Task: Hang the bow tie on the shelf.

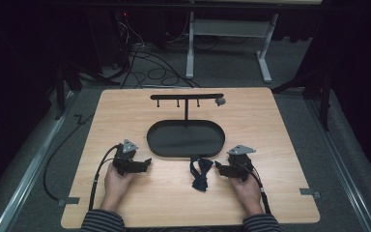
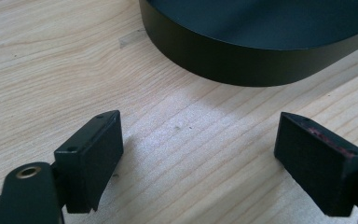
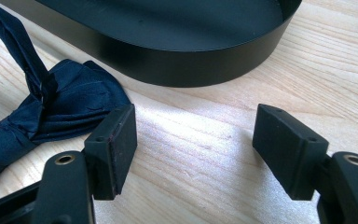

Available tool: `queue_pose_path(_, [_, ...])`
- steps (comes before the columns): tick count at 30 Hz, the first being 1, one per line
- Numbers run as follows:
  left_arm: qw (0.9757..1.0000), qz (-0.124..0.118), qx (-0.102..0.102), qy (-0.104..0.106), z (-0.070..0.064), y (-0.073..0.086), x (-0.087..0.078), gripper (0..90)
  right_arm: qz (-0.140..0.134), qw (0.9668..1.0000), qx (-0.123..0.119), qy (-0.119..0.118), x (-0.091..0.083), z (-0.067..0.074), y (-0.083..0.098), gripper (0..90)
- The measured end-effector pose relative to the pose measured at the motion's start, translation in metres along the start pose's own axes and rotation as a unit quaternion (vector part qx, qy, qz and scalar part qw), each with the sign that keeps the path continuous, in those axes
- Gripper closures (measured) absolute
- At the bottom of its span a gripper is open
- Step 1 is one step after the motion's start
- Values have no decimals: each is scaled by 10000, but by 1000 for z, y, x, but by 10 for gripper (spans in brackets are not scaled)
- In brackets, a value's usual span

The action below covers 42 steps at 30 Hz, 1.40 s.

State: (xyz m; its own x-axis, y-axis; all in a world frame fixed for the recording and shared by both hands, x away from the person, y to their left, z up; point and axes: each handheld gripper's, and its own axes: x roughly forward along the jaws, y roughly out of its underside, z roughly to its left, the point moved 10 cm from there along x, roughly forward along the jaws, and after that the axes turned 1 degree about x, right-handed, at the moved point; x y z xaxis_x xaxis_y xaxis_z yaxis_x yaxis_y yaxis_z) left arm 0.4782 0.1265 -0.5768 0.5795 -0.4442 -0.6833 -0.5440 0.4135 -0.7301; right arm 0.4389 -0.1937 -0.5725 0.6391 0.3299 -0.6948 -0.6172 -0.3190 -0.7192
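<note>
A dark blue bow tie [image 1: 199,175] lies crumpled on the wooden tabletop [image 1: 280,145], just in front of the near rim of a black oval tray [image 1: 185,138] and between the 2 grippers. The right gripper [image 1: 221,167] rests low on the tabletop just to the right of the bow tie, its jaws spread wide and holding nothing; in the right gripper view the bow tie [image 3: 51,112] sits beside the left jaw, outside the gap, with bare wood between the jaws and the tray wall [image 3: 177,60] beyond them. The left gripper [image 1: 145,163] lies well to the left of the bow tie, near the tray's left end, also with its jaws released and apart; the left gripper view shows bare wood grain between them and the tray's curved wall [image 2: 242,60] ahead. Each gripper is held by a hand, left hand [image 1: 116,181] and right hand [image 1: 244,186], with striped sleeves at the near edge. From the tray's far side rises a black stand [image 1: 187,98] with a crossbar bearing small pegs.
</note>
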Motion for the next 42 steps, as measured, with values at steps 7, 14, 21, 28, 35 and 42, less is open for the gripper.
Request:
queue_pose_path(7, [10000,2,-46,-43,1,0,-1,160,1,10000,2,3,0,0,0,322])
queue_pose_path(14, [10000,-1,-62,-22,1,0,-1,164,-23,10000,-24,-12,0,0,0,354])
queue_pose_path(21, [10000,7,-56,-38,1,0,-1,164,-41,10000,15,20,-1,-1,0,382])
queue_pose_path(28, [10000,9,-56,-39,1,0,-1,164,-67,9999,119,48,-4,-4,1,457])
queue_pose_path(35, [10000,7,-58,-41,1,0,-1,164,-453,9984,337,-11,-21,-6,4,516])
queue_pose_path(42, [10000,4,-62,-40,1,0,-1,164,-649,9968,384,-260,-37,2,1,542])
